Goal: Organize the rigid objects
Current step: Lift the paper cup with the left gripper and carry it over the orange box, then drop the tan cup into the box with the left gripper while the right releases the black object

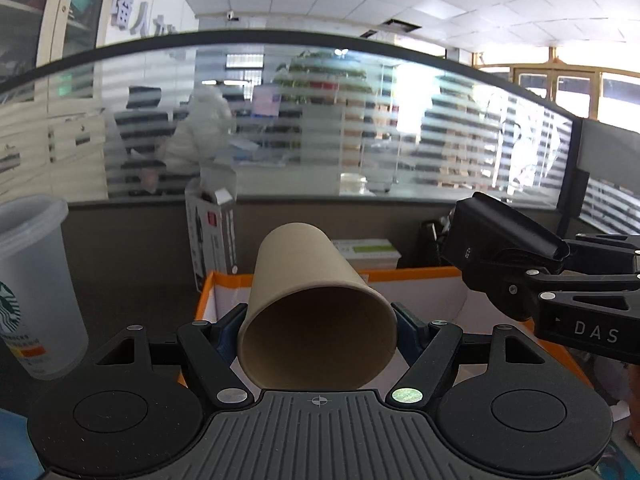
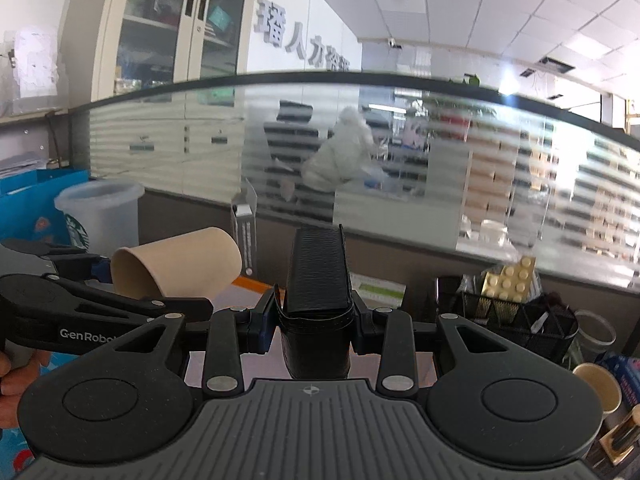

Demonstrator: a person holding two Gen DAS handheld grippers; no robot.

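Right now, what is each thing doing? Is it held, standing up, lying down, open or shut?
Left gripper: jaws shut on the paper cup.
Paper cup: held on its side, empty, mouth toward the camera.
Right gripper: jaws shut on the black case.
Black case: held, closed.
Plastic cup: standing upright, lid on.
Orange box: open on top.
Second paper cup: upright, empty.
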